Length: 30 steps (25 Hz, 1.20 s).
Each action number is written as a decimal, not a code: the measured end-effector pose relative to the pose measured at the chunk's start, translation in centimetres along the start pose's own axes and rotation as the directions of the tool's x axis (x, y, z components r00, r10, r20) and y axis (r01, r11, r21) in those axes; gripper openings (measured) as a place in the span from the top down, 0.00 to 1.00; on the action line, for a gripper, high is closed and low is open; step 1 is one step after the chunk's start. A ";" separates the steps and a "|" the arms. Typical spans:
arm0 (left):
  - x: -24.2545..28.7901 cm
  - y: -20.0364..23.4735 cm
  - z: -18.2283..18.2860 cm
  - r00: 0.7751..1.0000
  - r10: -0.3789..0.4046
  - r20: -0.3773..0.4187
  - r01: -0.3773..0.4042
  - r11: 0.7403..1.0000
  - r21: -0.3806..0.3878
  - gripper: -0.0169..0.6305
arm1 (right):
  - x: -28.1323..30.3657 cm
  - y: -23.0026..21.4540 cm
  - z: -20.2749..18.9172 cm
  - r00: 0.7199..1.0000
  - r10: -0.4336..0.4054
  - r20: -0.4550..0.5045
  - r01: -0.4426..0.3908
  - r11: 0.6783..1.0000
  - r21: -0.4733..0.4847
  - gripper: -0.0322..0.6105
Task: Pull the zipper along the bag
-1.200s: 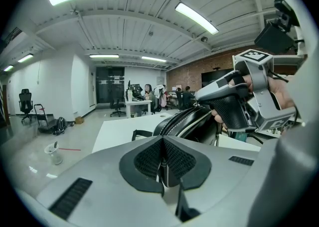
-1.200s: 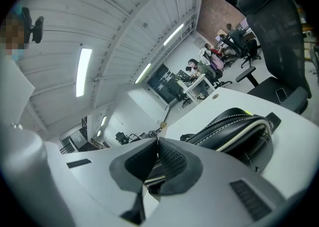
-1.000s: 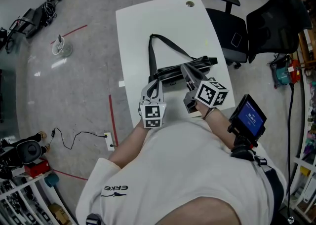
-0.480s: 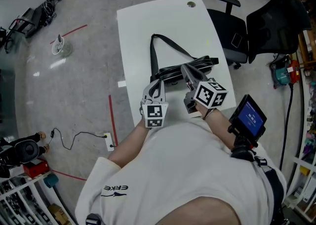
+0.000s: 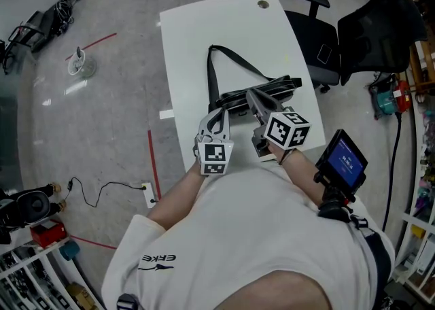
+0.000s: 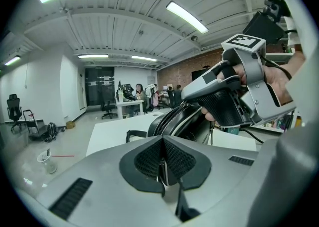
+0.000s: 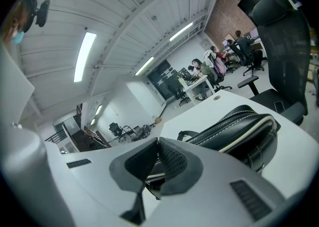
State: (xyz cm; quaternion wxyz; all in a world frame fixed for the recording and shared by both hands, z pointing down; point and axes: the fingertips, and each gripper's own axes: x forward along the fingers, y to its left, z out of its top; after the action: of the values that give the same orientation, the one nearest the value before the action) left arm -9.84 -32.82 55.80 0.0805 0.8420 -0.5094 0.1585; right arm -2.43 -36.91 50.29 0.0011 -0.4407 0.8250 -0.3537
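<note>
**Two grippers pinch the bag**

A black bag (image 5: 279, 88) lies on a white table (image 5: 204, 23), close to the near edge. Its long side runs from the left edge toward the right edge. Its strap (image 5: 212, 71) loops out toward the middle of the table.

The left gripper (image 5: 218, 114) is at the bag's left end. Its pads (image 6: 149, 159) are pressed together on a thin bit of the bag — no gap shows between them. Just past them the zipper (image 6: 167, 121) runs along the top of the bag.

The right gripper (image 5: 253, 96) sits on top of the bag, near its middle. Its pads (image 7: 172, 164) are squeezed tight too, on a small part of the bag's top — I cannot tell if that part is the zipper pull.

A black chair (image 5: 319, 50) stands just past the table's right edge.
</note>
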 end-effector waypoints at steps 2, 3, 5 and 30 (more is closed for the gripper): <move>0.1 -0.3 0.1 1.000 -0.009 -0.001 0.009 1.000 0.005 0.97 | 0.0 0.1 -0.3 1.000 -0.004 -0.005 0.004 1.000 0.003 0.93; 0.1 -0.4 0.1 1.000 -0.012 0.000 0.012 1.000 0.004 0.97 | 0.1 0.2 -0.3 1.000 -0.005 -0.006 0.005 1.000 0.004 0.93; 0.2 -0.4 0.2 1.000 -0.015 0.002 0.015 1.000 0.004 0.97 | 0.2 0.3 -0.3 1.000 -0.007 -0.011 0.007 1.000 -0.003 0.93; -0.5 0.6 -0.6 0.999 -0.046 0.013 0.046 0.999 0.005 0.97 | 3.2 4.4 -3.2 0.992 -0.039 -0.116 0.011 0.972 -0.236 0.93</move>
State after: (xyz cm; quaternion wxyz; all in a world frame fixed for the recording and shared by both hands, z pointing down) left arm -10.70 -32.52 56.18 0.0790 0.8547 -0.4900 0.1521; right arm -8.53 -35.77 51.11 -0.1053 -0.4259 0.8541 -0.2794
